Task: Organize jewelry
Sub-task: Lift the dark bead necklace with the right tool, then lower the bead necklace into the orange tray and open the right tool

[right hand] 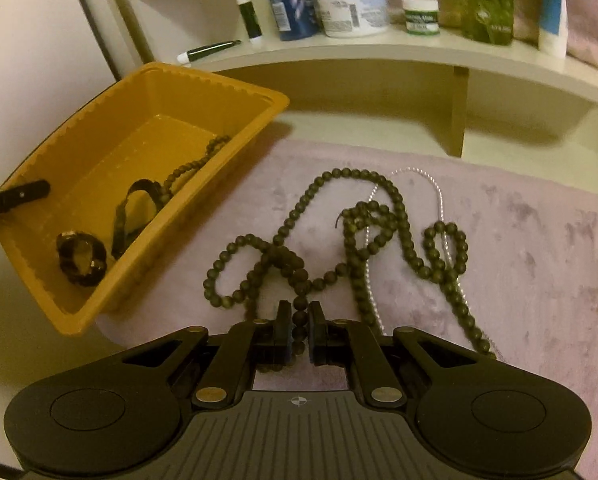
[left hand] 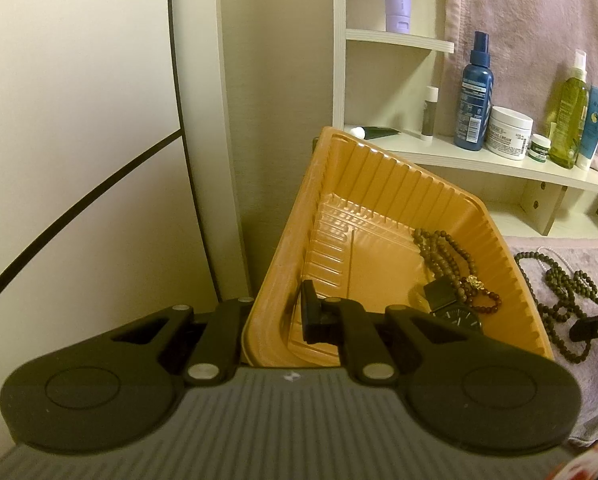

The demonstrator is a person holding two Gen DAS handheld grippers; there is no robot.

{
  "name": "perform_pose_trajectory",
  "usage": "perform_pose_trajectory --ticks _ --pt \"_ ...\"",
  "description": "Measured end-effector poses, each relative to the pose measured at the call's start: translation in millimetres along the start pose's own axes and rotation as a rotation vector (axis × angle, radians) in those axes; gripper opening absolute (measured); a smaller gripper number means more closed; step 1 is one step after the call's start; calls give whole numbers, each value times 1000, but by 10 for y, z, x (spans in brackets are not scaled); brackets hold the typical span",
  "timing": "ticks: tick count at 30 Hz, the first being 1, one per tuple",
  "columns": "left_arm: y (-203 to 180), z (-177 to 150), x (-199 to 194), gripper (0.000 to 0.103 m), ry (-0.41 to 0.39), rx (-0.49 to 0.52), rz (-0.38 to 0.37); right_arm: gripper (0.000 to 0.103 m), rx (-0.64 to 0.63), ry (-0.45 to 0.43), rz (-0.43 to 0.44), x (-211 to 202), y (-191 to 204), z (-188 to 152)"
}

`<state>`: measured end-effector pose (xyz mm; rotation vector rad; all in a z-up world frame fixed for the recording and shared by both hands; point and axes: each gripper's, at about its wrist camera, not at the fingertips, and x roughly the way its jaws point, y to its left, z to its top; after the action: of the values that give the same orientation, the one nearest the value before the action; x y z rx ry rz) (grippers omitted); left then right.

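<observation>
An orange plastic tray (left hand: 379,184) (right hand: 203,92) sits tilted. My left gripper (left hand: 275,316) is shut on the tray's near wall: one finger (left hand: 311,312) is inside, the other outside. In the tray lie a brown bead bracelet (left hand: 443,256), a black watch (left hand: 455,312) (right hand: 131,216) and a dark bracelet (right hand: 81,258). A long dark bead necklace (right hand: 339,240) (left hand: 559,292) lies tangled on the pink towel (right hand: 519,248) with a thin pearl strand (right hand: 439,196). My right gripper (right hand: 299,324) is closed around a strand of the dark necklace.
A cream shelf (left hand: 479,160) (right hand: 379,56) behind the tray holds a blue spray bottle (left hand: 473,92), a white cream jar (left hand: 509,132), a small green jar (right hand: 421,16), a green bottle (left hand: 571,108) and a lip balm (right hand: 248,14). A mirror (left hand: 79,120) stands left.
</observation>
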<state>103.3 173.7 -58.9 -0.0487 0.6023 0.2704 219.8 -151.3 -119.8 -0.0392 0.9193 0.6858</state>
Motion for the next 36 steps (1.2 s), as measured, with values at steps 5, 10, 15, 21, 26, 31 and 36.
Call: perform_pose_trajectory --ticks 5,10,15,21,26,31,36 --pt "0 -1 0 9 0 0 0 30 5 9 3 -51 23 32" --pt "0 0 0 9 -1 1 0 28 -37 -7 -41 -24 103 30" --pt "0 -1 -1 9 -1 0 0 7 -65 -41 -34 -83 152 66" --pt "0 -2 0 9 -1 1 -1 7 -89 -119 6 -285 277 225" --pt "1 -1 -2 9 -2 2 -1 7 -142 -202 76 -511 542 435" --pt "0 -3 -2 9 -1 0 -4 7 -192 -233 174 -532 858 653" --pt "7 -5 -4 9 -3 2 -9 7 -211 -213 246 -321 1159 749"
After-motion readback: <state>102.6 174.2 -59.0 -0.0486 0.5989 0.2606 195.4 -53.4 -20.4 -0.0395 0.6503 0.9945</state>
